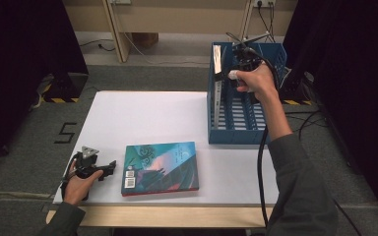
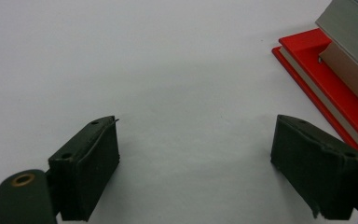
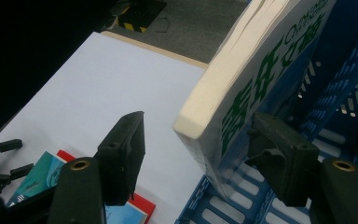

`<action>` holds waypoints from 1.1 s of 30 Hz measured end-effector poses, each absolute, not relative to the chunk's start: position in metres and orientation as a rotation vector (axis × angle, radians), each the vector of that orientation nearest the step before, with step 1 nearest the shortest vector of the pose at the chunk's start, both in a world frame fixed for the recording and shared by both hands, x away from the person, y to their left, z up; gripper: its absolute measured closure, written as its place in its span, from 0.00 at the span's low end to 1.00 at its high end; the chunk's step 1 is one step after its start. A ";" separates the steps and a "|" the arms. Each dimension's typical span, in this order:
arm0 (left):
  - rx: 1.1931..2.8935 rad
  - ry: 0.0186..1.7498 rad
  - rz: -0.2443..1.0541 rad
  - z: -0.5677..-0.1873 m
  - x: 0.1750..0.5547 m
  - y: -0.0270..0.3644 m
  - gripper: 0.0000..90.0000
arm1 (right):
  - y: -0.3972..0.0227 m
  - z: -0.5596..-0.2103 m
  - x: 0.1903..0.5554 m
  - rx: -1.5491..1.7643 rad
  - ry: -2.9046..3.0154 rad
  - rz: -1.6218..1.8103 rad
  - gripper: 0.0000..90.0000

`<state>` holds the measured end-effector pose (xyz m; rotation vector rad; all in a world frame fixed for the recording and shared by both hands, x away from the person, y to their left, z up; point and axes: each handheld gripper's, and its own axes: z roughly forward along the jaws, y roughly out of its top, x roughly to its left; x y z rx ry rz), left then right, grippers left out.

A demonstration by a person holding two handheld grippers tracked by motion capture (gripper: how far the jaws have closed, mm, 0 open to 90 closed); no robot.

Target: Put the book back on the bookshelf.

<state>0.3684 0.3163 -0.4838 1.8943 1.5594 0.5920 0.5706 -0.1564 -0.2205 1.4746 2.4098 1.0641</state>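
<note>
A white book with green lettering [image 3: 242, 70] stands upright at the left end of the blue slotted crate [image 1: 236, 132]; from above it shows as a thin white edge [image 1: 217, 59]. My right gripper [image 3: 198, 122] straddles its top corner. The left jaw stands clear of the page edge and the right jaw is close to the cover, so it is open. A teal book with a red back cover [image 1: 162, 167] lies flat near the table's front. My left gripper [image 2: 198, 126] rests on the white table just left of that book [image 2: 321, 79], open, with nothing between its jaws.
The white table top [image 1: 142, 118] runs from the left edge to the crate. The crate [image 3: 345, 107] has upright dividers along its length. Dark curtains hang on both sides, and a cable trails from the right gripper [image 1: 236, 69] down over the table's front edge.
</note>
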 end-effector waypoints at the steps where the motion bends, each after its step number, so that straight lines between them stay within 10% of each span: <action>1: 1.891 1.558 0.594 -0.484 0.368 0.316 0.15 | -0.157 -0.221 0.569 1.472 2.411 1.066 0.41; 33: 1.893 1.556 0.591 -0.484 0.369 0.317 0.15 | -0.184 -0.275 0.474 1.292 2.429 1.216 0.36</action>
